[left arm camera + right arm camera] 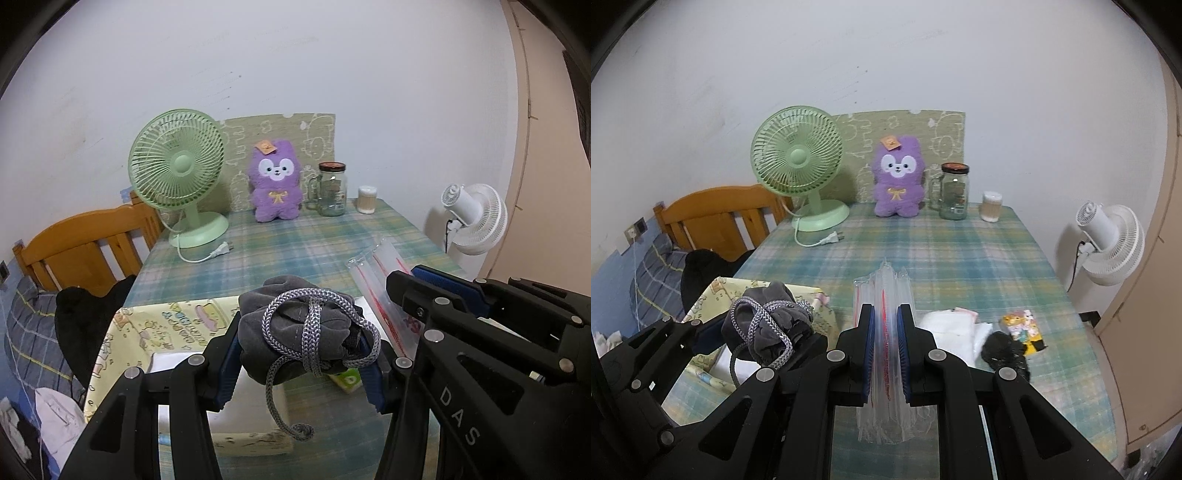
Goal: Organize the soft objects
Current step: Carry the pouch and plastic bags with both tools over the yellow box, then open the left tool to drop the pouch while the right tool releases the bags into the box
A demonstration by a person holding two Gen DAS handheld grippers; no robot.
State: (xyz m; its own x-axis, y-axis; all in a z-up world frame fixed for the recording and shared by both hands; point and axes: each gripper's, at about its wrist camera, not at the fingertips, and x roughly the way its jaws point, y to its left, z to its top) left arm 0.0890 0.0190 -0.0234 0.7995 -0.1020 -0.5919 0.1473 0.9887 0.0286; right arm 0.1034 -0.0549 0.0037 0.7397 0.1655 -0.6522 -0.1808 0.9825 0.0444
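My left gripper (301,354) is clamped around a grey cloth bundle (295,328) wrapped in a braided grey cord (312,332), jaws part open with the pads pressing both sides. It hangs over the near left corner of the table (295,243), above a yellow printed fabric bin (147,332) with something white inside. The cord's loose end (301,430) dangles below the jaws.

My right gripper (886,332) is fully closed on a stack of clear zip bags (884,295) with red seal lines, held edge-on over the near middle of the table.

Near right edge: white folded cloth (951,328), a black fuzzy item (1006,350), a small yellow cartoon packet (1023,328). Far edge: purple plush (897,177), green fan (798,158), glass jar (955,192), cotton swab tub (991,206).

Risks as I see them:
- The dangling cord could snag on the bin rim or my left finger when I let go, dragging the bundle back out.
- The bundle is squashy; the grip sits on one side, so it may roll out early and miss the bin.
- The bags are slick and fan out past the pads; one could slide free and drop on the table.
- The grippers are close together; swinging either sideways risks a knock.
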